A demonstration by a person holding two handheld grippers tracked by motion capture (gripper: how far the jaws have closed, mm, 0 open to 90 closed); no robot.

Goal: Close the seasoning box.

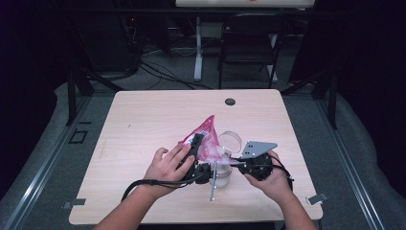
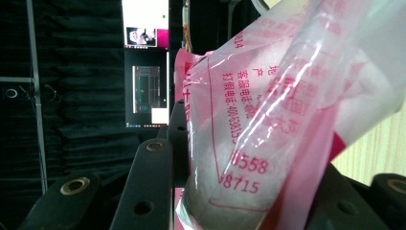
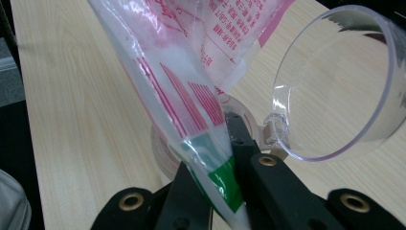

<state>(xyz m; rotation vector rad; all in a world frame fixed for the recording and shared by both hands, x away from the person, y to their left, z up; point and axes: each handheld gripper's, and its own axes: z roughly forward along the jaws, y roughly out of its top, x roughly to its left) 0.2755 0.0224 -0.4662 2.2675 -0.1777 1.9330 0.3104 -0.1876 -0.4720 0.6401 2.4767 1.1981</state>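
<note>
Between both claws, pink bag [image 1: 203, 136] pinched

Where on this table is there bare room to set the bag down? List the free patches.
Free: the far strip of the table by the grommet, and the left side. Crowded: front centre, where the left gripper and right gripper hold the pink plastic bag beside the clear cup.

Left gripper [image 1: 197, 146]: black body, black cable trailing off its rear toward lower left of the high view. Right gripper [image 1: 229, 155]: black, grey three-cornered plate [image 1: 257, 148] on top with small holes, black cable looping at lower right. In both gripper views the jaws are matte black bars with brass-coloured ringed holes and dark screw recesses. Forearms bare, no sleeves visible.
</note>
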